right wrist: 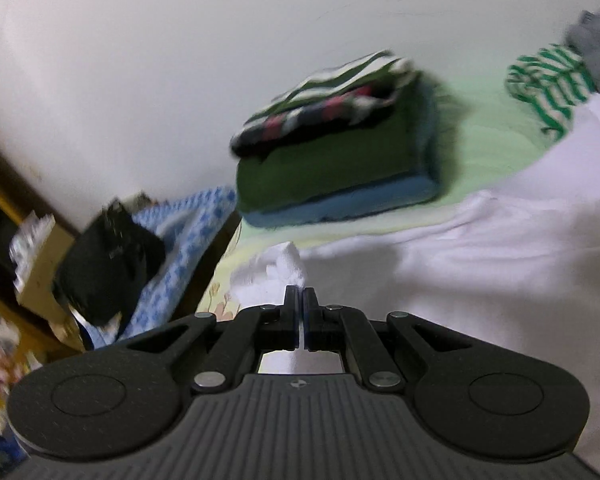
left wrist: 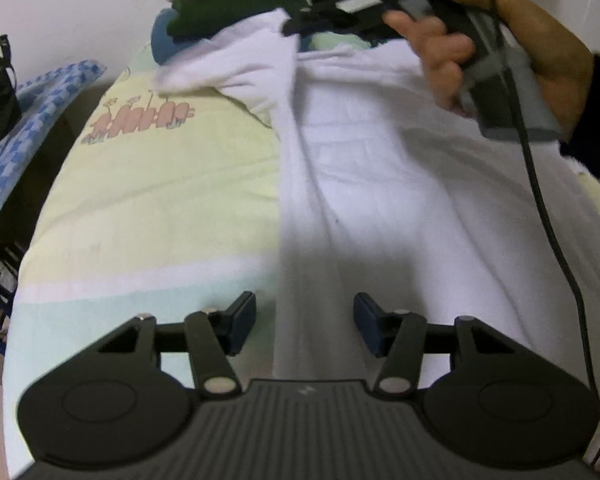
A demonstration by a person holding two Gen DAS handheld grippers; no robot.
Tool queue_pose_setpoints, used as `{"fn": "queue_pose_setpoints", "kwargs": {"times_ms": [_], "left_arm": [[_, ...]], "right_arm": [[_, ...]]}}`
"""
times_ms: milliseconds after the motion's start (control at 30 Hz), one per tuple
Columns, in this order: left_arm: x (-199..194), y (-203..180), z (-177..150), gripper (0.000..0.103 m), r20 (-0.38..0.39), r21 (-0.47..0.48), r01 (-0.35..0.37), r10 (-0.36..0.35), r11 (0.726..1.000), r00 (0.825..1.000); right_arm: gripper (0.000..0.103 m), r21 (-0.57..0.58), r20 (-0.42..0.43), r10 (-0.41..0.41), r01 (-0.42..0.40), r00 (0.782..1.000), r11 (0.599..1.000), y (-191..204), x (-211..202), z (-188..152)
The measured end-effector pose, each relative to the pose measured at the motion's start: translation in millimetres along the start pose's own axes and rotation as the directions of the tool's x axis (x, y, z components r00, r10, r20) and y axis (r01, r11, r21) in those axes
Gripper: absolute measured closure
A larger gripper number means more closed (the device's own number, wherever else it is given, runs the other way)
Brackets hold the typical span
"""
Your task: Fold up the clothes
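White garment point(left wrist: 380, 168) lies spread on the pale green bedsheet point(left wrist: 148, 184), filling centre and right of the left wrist view; long axis runs bottom to top of frame. Right gripper point(right wrist: 303, 300) is clenched on its white sleeve end point(right wrist: 276, 268), lifted at upper centre, probably to carry it inward for a fold. Left gripper point(left wrist: 305, 322) is released, jaws straddling the garment's left edge at lower centre, likely about to pin it.

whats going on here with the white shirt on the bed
A person is folding a white garment on a bed using two handheld grippers. The right gripper is shut on a piece of the white fabric. The left gripper is open above the garment's near edge. A stack of folded clothes sits by the wall.
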State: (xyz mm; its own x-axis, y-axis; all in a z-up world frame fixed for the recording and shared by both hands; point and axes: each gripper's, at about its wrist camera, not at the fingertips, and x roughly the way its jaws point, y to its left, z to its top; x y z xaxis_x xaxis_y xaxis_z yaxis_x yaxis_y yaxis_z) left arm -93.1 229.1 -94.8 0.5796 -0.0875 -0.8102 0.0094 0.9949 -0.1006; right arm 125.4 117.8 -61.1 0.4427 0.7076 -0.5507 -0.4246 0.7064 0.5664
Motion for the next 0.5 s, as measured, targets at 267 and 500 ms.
{"fn": "queue_pose_setpoints", "kwargs": {"times_ms": [267,500], "left_arm": [[-10.6,-53.1,13.5,0.084,0.027,0.059,-0.037,0.035,0.998,0.999],[6.9,-99.1,9.8,0.079,-0.032,0.18,-0.017,0.023,0.983,0.999]], "right_arm": [[0.101,0.048,0.12,-0.008,0.002,0.993,0.999,-57.6,-73.8,-10.7],[0.096,0.06,0.01,-0.165,0.164,0.986,0.985,-123.7,-93.8,-39.6]]}}
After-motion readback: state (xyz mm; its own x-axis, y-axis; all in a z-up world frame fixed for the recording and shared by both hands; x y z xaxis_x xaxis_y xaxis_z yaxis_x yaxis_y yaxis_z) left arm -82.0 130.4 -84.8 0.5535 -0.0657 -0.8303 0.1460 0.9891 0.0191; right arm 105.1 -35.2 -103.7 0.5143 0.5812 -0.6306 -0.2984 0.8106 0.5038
